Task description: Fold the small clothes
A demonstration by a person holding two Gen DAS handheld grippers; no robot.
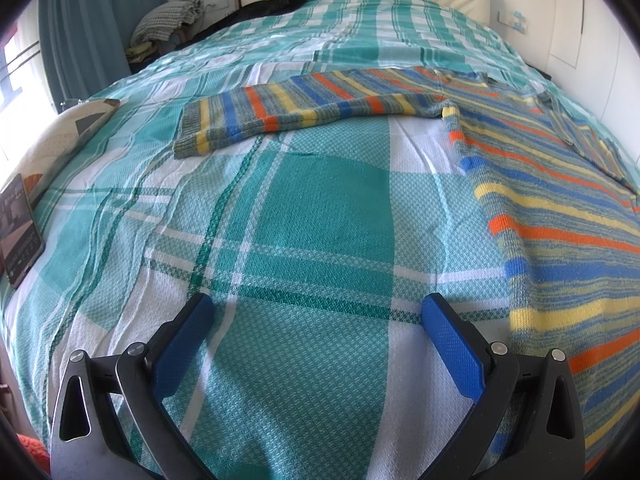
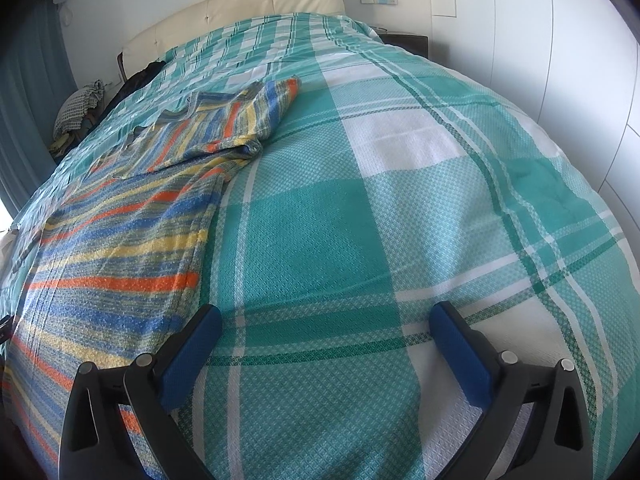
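Teal-and-white checked bedspread (image 1: 320,208) is covering the bed beneath both tools. Left gripper (image 1: 318,320) is hovering with jaws spread, holding nothing; the striped sweater (image 1: 568,240) is lying flat beyond and right of its jaws, one sleeve (image 1: 304,110) stretching out ahead. Right gripper (image 2: 326,330) is likewise gaping, empty, sweater to its left, other sleeve (image 2: 260,116) apparently already folded in. Judgement: folding is part-way; next move calls for pinching the outstretched sleeve. Sweater's hem is running out of frame.
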